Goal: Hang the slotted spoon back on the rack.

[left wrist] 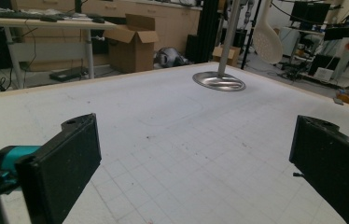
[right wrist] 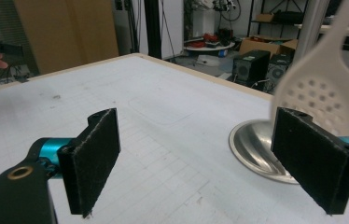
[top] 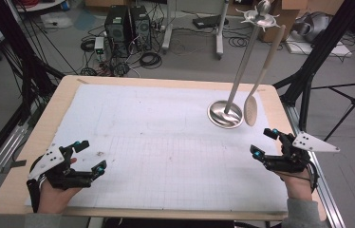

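Here the left gripper (top: 89,156) and right gripper (top: 265,142) sat wide apart, holding nothing; the spoon (top: 251,109) hung just ahead of the right one, so a slow, straight reach seemed best.

Ahead of my left gripper (top: 91,156) the gridded mat (top: 156,142) lies bare, with open passage all the way across to my right gripper (top: 265,142). Just ahead of my right gripper stands the metal stand (top: 225,114), its pole rising upright, with a slotted spoon (top: 251,110) hanging beside it, blocking the way forward.
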`<state>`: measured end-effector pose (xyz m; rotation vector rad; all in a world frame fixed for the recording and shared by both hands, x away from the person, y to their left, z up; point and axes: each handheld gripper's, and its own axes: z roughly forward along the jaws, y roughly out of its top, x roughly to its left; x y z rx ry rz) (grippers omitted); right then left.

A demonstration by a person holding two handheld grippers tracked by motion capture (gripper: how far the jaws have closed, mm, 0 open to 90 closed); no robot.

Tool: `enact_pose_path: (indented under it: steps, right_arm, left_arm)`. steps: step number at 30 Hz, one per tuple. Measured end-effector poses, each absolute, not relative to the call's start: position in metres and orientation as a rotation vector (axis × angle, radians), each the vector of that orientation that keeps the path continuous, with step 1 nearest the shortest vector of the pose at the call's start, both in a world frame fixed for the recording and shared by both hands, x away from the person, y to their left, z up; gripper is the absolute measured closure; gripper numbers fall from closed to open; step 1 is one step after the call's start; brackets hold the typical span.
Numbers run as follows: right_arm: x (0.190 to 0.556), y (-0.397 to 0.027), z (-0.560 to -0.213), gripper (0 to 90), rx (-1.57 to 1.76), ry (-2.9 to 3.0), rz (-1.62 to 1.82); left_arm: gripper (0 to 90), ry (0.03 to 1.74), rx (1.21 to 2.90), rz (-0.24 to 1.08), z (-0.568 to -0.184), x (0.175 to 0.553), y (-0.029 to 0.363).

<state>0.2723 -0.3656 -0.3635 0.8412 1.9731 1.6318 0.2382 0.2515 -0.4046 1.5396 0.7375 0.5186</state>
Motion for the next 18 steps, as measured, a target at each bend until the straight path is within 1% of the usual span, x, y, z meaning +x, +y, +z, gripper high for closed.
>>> enact_pose_path:
  steps: [9, 18]
  right_arm:
    - [0.259, -0.368, -0.383, 14.5, 0.845, 1.965, 1.634]
    - [0.251, -0.376, -0.396, 14.3, 0.884, 1.928, 1.654]
  left_arm:
    - [2.4, 0.739, 1.546, 0.515, -0.406, 0.239, 0.250]
    - [2.4, 0.739, 1.561, 0.510, -0.408, 0.241, 0.247]
